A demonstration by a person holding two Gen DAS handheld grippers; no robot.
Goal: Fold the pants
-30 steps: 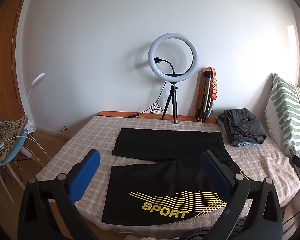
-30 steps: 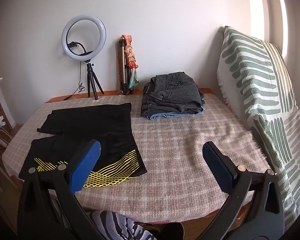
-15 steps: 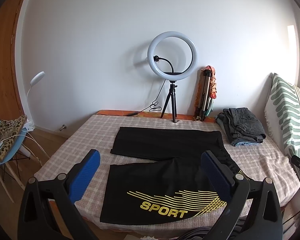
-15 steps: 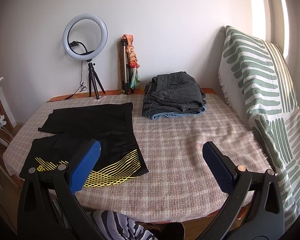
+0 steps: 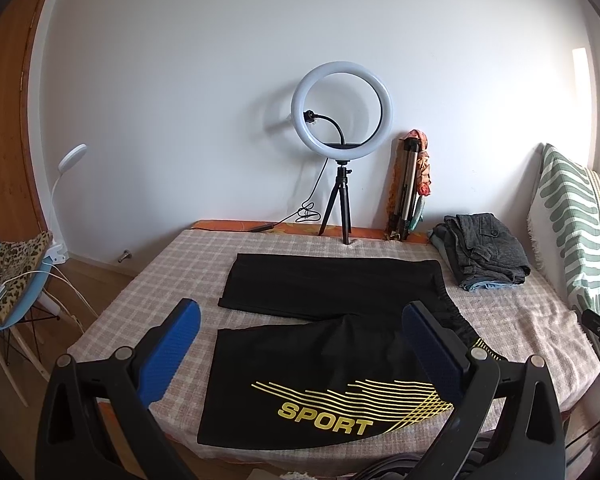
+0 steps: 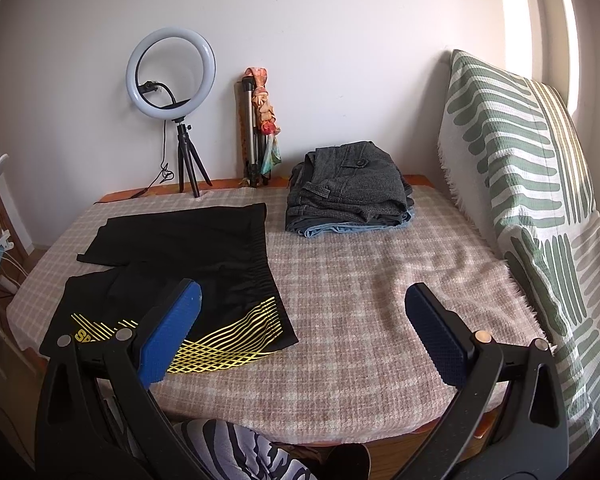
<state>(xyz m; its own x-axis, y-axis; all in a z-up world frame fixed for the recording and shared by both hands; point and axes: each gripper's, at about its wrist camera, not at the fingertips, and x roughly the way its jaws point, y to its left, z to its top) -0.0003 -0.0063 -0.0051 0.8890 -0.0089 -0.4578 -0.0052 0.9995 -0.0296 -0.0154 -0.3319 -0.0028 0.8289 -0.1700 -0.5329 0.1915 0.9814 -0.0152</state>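
The left gripper [image 5: 300, 344] and right gripper [image 6: 302, 330] hover above the near edge of the checked blanket [image 6: 380, 280], jaws spread wide, each gripping nothing. Black shorts [image 5: 320, 332] lie flat on the blanket's left half, long axis running left to right, waistband at right, 2 legs pointing left. Folded grey trousers [image 6: 352, 188] sit far right; a ring light [image 5: 342, 116] stands by the wall.

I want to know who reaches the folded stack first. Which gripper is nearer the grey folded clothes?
Right, probably. The right gripper faces the grey folded clothes almost straight ahead across bare blanket. The left gripper hangs over the black shorts, the stack far to its right.
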